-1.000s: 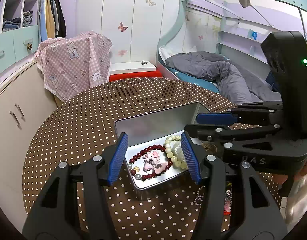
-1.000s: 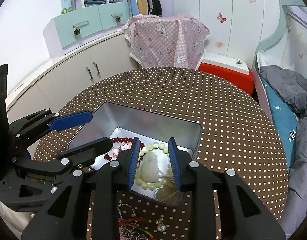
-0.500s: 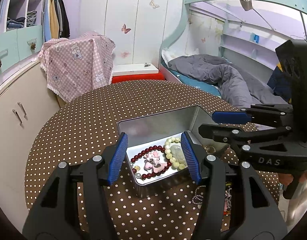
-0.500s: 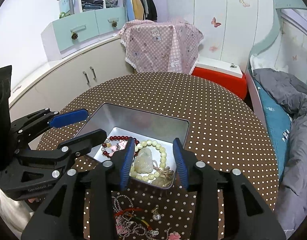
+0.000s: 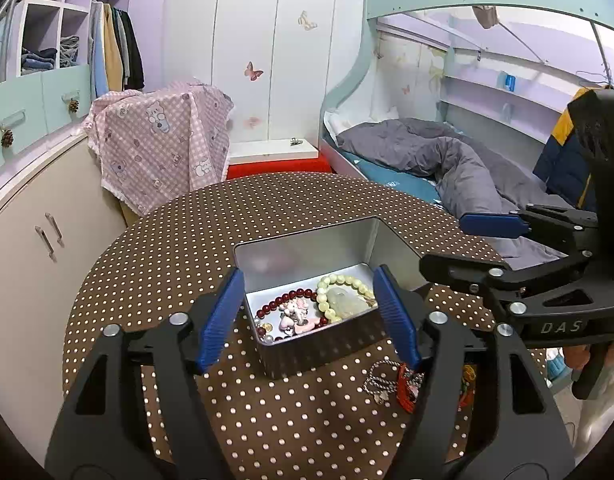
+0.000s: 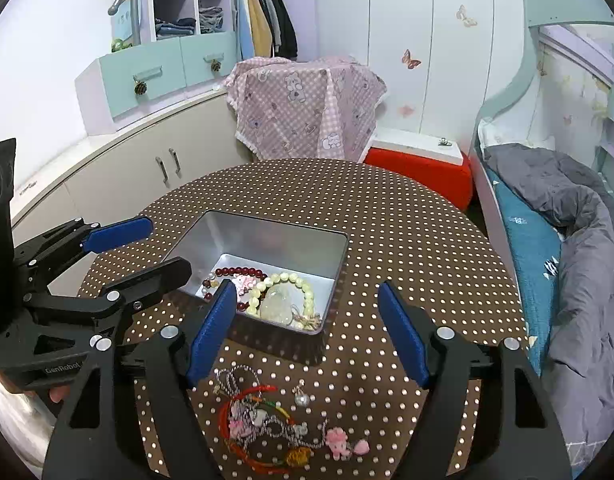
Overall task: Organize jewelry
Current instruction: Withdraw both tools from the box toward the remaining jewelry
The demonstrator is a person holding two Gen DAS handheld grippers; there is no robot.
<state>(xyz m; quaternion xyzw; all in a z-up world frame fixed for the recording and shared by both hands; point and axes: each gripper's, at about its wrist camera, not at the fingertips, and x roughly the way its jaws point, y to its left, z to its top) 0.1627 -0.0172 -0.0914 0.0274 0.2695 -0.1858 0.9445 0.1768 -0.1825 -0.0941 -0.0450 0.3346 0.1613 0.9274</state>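
Observation:
An open silver tin (image 5: 307, 236) (image 6: 263, 228) sits on the dotted brown table. It holds a dark red bead bracelet (image 5: 283, 300) (image 6: 237, 271), a pale green bead bracelet with a jade pendant (image 5: 345, 298) (image 6: 281, 294) and a pink charm (image 5: 295, 318). A tangle of chains, red cords and pink charms (image 6: 267, 416) (image 5: 391, 380) lies on the table in front of the tin. My left gripper (image 5: 307, 316) is open and empty above the tin's near edge. My right gripper (image 6: 307, 328) is open and empty above the table between tin and pile.
The round table (image 6: 407, 216) has a cabinet (image 6: 147, 168) to its left, a pink-draped chair (image 6: 307, 104) and red box (image 6: 419, 168) behind, and a bed (image 6: 547, 220) to the right.
Both grippers have pulled back and up from the tin. The right gripper's jaws have opened wider, and the pendant bracelet now lies in the tin.

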